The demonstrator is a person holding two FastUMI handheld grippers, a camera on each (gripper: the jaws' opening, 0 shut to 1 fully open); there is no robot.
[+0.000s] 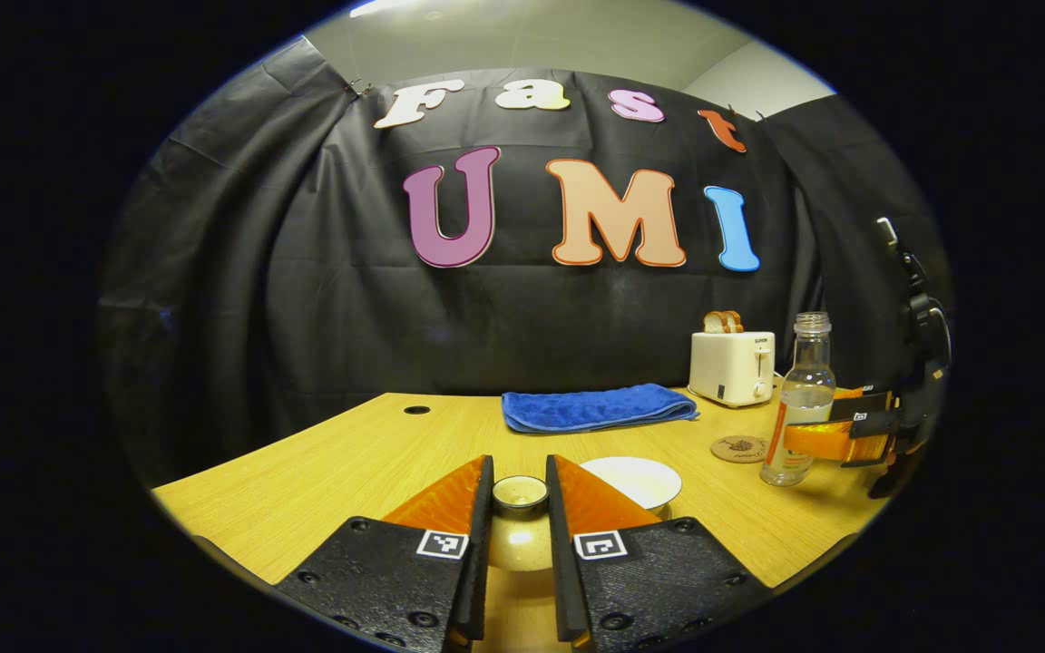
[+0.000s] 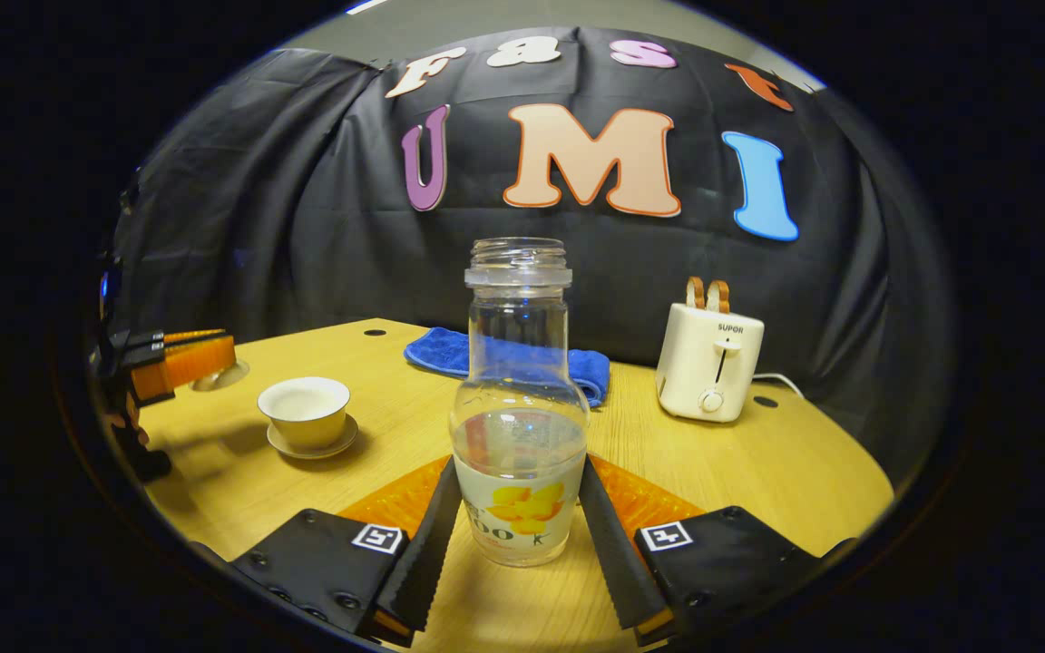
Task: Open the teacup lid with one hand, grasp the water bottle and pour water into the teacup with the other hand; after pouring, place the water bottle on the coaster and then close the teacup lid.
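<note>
Left gripper view shows the left gripper (image 1: 520,494) clamped on the lid (image 1: 520,495); the right gripper (image 2: 517,508) holds the water bottle (image 2: 519,408) between both fingers.

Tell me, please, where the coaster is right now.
In the left gripper view, the coaster lies on the table's right, between the toaster and the bottle.

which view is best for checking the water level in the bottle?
Right gripper view: the water bottle stands close and centred between the right tool fingers, and the waterline shows clearly through the glass. In the left gripper view the bottle sits small near the right edge, partly covered by that tool's fingers.
</note>
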